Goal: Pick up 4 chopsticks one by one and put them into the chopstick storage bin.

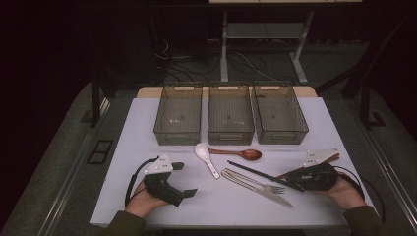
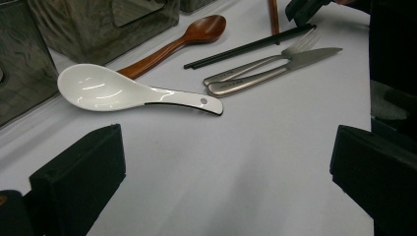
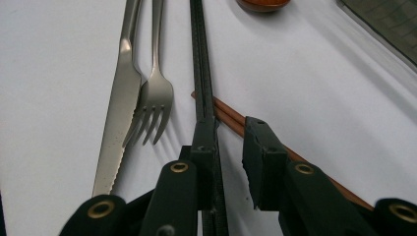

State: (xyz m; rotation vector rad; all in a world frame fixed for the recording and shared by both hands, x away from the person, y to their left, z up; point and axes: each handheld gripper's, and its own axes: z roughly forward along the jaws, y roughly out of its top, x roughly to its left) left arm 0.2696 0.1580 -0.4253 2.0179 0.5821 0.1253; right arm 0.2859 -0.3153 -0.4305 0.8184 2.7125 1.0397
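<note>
Left gripper [image 1: 183,180] jaws spread wide over bare table [image 1: 147,123] near white spoon [image 2: 118,92]; right gripper [image 3: 223,147] jaws partly parted around black chopsticks [image 3: 201,69], not clamped.

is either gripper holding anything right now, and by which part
The left gripper is open and holds nothing. The right gripper straddles the black chopsticks near one end, one jaw touching them, the other apart, so no firm hold shows.

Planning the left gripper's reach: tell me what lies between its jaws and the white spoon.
Bare white table. In the left gripper view nothing lies between the left gripper and the white spoon.
</note>
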